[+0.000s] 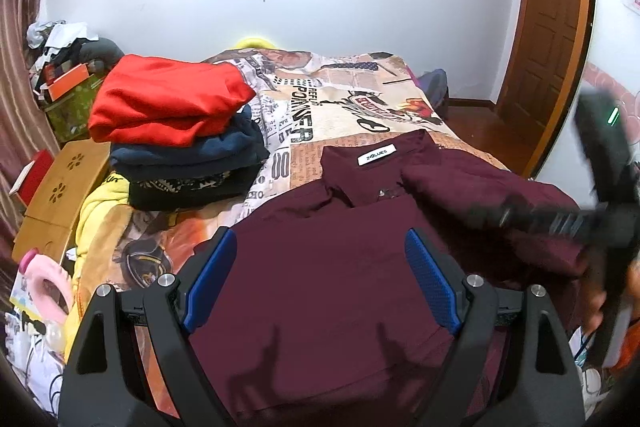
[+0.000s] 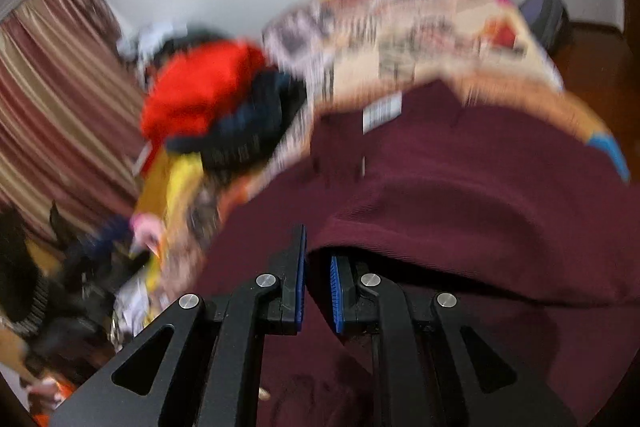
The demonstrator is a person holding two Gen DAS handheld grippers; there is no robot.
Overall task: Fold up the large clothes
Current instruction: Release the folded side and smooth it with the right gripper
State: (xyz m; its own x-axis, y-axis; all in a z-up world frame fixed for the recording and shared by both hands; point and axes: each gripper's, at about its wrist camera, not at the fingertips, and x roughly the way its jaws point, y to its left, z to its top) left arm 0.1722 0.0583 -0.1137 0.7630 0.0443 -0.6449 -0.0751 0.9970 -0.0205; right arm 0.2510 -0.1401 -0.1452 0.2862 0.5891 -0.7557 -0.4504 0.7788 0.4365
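Blue-padded and black-framed, your left tongs (image 1: 320, 279) stand wide apart just above the maroon shirt (image 1: 320, 291), with nothing between the pads. That shirt lies spread on the bed (image 1: 344, 99), its collar and white label (image 1: 376, 155) at the far end from you, so its long axis runs from your tongs away toward the wall (image 1: 400, 7); its near hem is cut off behind the tong frames. Right of the collar, a sleeve or side panel lies folded over the body of the shirt. Your right tongs (image 2: 318, 267) are almost closed, and a fold of the maroon cloth drapes over their tips; whether the pads actually pinch it is hidden under that fold, so you cannot tell from the right wrist view. That view is badly smeared, and only colours read beyond the shirt. In the left wrist view your right tongs show only as a dark blurred shape at the shirt's right edge. Left of the collar stands a stack of folded clothes (image 1: 180, 131), red on top, navy beneath, a patterned dark piece at the bottom. Beyond that stack, clutter along the curtain (image 1: 24, 99) is too jumbled to name.
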